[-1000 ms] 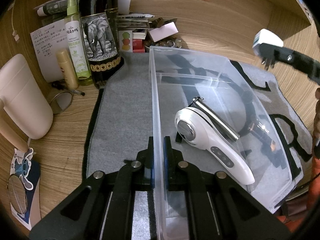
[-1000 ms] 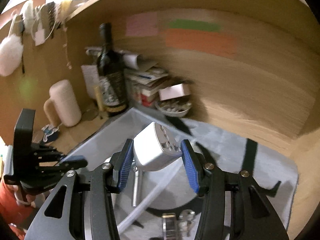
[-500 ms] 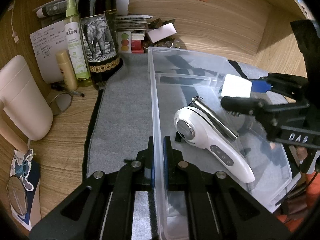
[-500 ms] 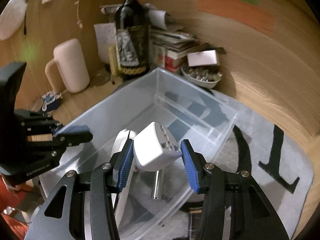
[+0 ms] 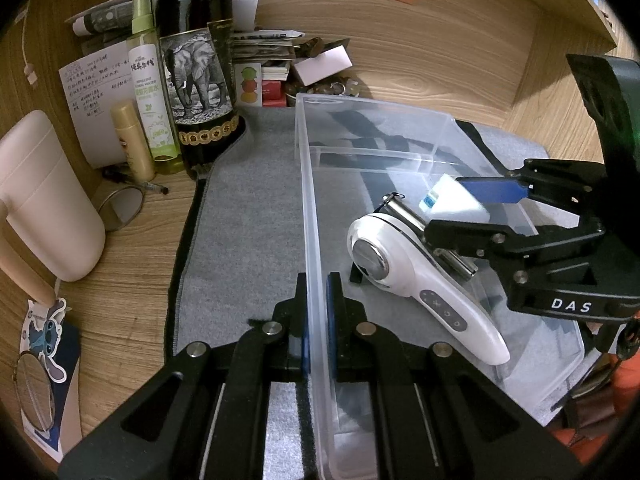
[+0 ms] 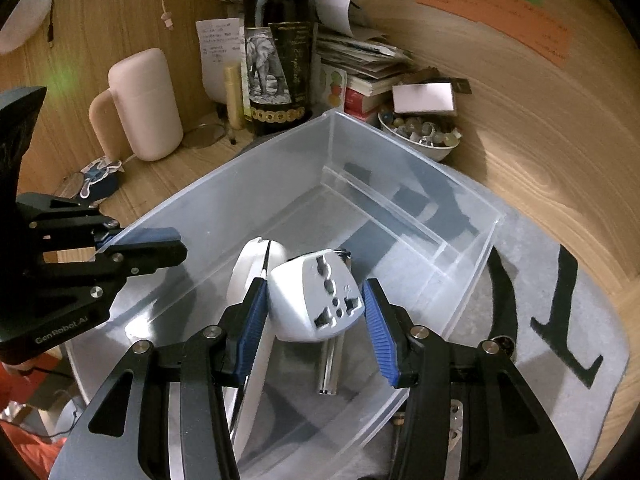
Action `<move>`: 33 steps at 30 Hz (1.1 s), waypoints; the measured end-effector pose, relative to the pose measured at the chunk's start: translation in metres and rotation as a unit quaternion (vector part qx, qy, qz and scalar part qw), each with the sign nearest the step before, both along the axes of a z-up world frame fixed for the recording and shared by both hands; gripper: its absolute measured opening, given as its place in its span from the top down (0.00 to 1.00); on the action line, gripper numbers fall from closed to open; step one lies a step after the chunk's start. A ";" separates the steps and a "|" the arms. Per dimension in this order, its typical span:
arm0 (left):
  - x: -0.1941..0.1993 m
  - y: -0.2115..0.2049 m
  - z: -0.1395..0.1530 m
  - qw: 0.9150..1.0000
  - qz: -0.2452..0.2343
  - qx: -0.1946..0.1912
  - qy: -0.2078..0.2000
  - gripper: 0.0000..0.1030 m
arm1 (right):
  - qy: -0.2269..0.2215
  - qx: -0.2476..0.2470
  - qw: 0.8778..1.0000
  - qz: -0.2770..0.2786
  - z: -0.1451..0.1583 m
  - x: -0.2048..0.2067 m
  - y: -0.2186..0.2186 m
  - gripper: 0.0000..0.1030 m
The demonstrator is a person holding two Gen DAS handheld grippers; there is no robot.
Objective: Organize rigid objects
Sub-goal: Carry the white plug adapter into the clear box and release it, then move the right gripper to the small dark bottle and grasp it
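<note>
A clear plastic bin (image 5: 400, 128) stands on a grey mat. My left gripper (image 5: 318, 284) is shut on its near side wall, one finger inside and one outside. In the bin lie a white handheld device (image 5: 420, 280) and a metal cylinder (image 5: 404, 212). My right gripper (image 6: 316, 312) is shut on a white travel adapter (image 6: 316, 296) and holds it low inside the bin, just above the device (image 6: 252, 264) and the cylinder (image 6: 330, 368). The left wrist view shows the right gripper (image 5: 444, 204) reaching in from the right with the adapter (image 5: 452, 200). The left gripper (image 6: 178, 242) clamps the bin rim (image 6: 400, 184).
A dark wine bottle (image 5: 196, 72), a green spray bottle (image 5: 150, 96) and a small tube (image 5: 132, 140) stand left of the bin's far end. A pink jug (image 5: 44, 200) is at the far left. A bowl of beads (image 6: 420, 136) and stacked books (image 6: 368, 68) sit behind the bin.
My right gripper has come down and leftward with the adapter, from above the bin's right side to low inside it. The left gripper and the bin have not moved.
</note>
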State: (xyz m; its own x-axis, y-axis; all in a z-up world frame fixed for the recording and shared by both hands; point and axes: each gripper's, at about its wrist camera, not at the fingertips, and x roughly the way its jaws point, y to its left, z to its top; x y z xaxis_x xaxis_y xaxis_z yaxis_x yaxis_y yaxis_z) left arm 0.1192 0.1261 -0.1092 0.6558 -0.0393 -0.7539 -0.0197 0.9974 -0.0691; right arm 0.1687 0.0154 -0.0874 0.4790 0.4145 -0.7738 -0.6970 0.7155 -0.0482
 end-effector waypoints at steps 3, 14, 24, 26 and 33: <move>0.000 0.000 0.000 1.000 0.000 0.000 0.000 0.94 | 0.001 0.005 1.000 -0.003 0.002 0.000 -0.002 0.56; 0.001 -0.001 0.000 1.000 0.000 0.001 0.000 0.94 | -0.030 0.024 0.999 -0.012 0.023 -0.004 -0.016 0.43; 0.000 -0.001 0.000 1.000 0.000 0.001 0.000 0.94 | -0.089 0.049 0.994 -0.047 0.059 -0.011 -0.046 0.27; 0.000 -0.001 0.000 1.000 0.000 0.001 0.000 0.94 | -0.099 0.050 0.992 -0.060 0.064 -0.011 -0.056 0.26; 0.000 0.000 0.000 1.000 0.000 0.001 0.000 0.94 | -0.103 0.045 0.987 -0.114 0.066 0.002 -0.091 0.26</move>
State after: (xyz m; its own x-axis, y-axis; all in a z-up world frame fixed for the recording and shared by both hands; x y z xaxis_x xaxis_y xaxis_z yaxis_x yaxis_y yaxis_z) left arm 0.1194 0.1256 -0.1093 0.6561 -0.0386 -0.7537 -0.0190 0.9975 -0.0677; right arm 0.1709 -0.0756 -0.0213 0.7107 0.3406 -0.6155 -0.4993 0.8606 -0.1003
